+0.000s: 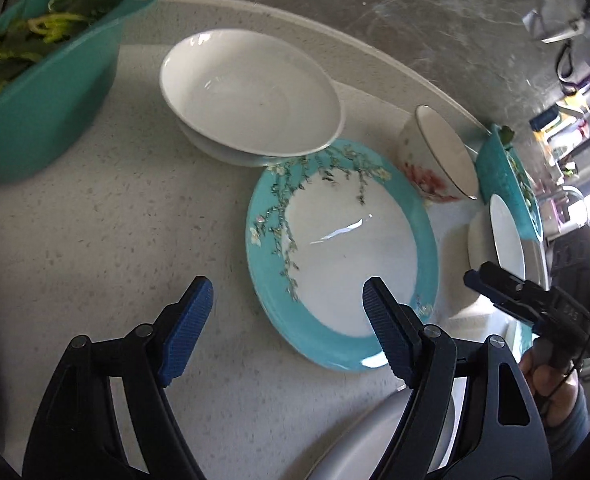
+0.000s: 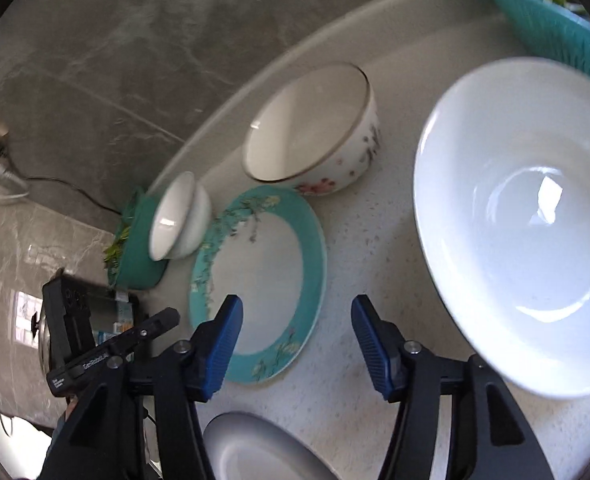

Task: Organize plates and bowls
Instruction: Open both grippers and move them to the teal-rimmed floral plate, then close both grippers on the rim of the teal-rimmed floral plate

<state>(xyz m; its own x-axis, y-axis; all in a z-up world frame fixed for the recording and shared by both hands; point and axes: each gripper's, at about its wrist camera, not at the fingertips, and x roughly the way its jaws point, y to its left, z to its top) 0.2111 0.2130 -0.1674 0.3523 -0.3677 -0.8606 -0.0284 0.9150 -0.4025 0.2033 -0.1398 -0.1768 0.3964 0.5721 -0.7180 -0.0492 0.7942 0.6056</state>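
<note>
On the pale speckled counter lies a plate with a teal rim and a flower-branch print (image 1: 347, 248) (image 2: 263, 276). My left gripper (image 1: 287, 292) is open above the plate's near left edge, nothing between its blue pads. My right gripper (image 2: 297, 308) is open over the plate's near right edge and the bare counter, also holding nothing. Two stacked white bowls (image 1: 251, 88) (image 2: 179, 216) stand behind the plate. A floral bowl with a dark rim (image 1: 435, 156) (image 2: 315, 128) stands at the back. A large white bowl (image 2: 527, 232) (image 1: 503, 236) sits to the right.
A teal basin of greens (image 1: 47, 92) (image 2: 135, 256) stands at the far left and a teal colander of greens (image 1: 503, 176) (image 2: 551, 20) at the far right. A grey dish (image 1: 375, 440) (image 2: 251, 452) lies at the near edge. A grey marbled wall backs the counter.
</note>
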